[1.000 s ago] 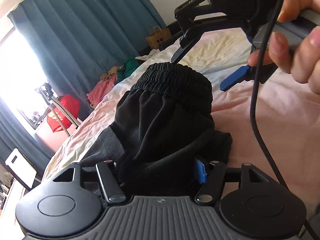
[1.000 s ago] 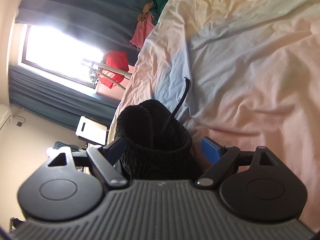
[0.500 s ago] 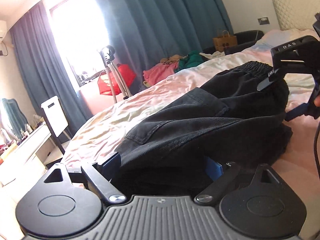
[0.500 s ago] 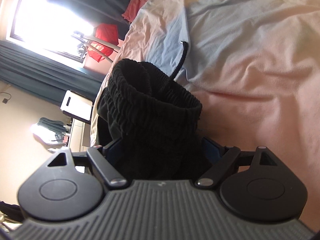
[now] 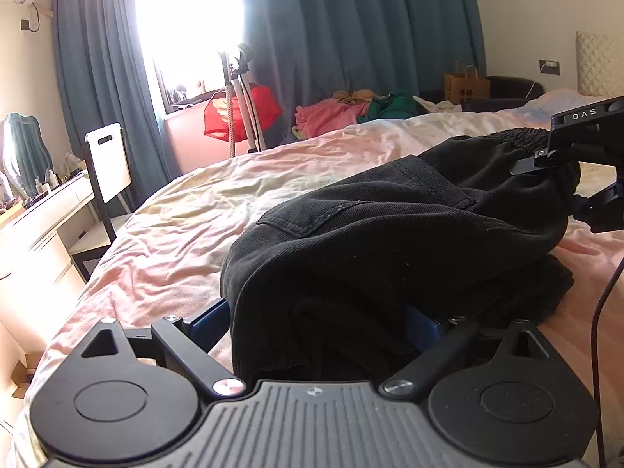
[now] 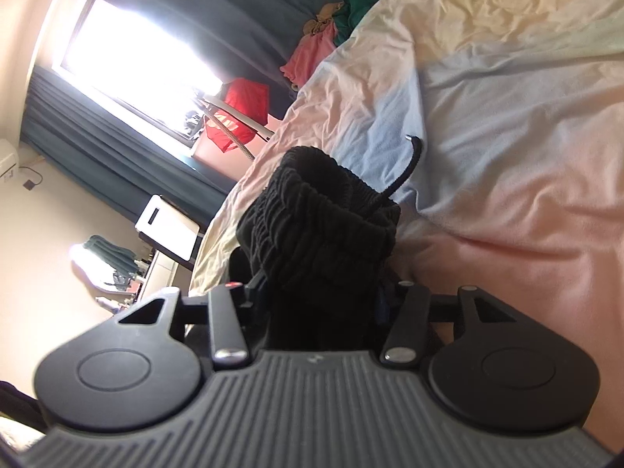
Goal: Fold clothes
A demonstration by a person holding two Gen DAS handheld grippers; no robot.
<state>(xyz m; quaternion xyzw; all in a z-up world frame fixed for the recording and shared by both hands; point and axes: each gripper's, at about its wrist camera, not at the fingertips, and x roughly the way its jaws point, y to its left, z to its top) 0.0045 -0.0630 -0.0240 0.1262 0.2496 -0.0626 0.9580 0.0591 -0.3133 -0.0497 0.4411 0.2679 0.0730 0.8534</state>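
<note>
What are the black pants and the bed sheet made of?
The black pants look like thick, matte woven cotton, maybe twill: fine ribbed weave, stitched pocket seams, and a gathered stretchy waistband. The bed sheet looks like thin, soft cotton, judging by its many small wrinkles. Neither can be told for sure.

A rumpled pastel bed sheet (image 5: 187, 226) carries the bunched black trousers (image 5: 390, 241).

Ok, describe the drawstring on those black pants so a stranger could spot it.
Start at the bed and find the black pants held by the right gripper. The drawstring pokes from their ribbed waistband: a thin black cord, unlike the bunched fabric around it.
</note>
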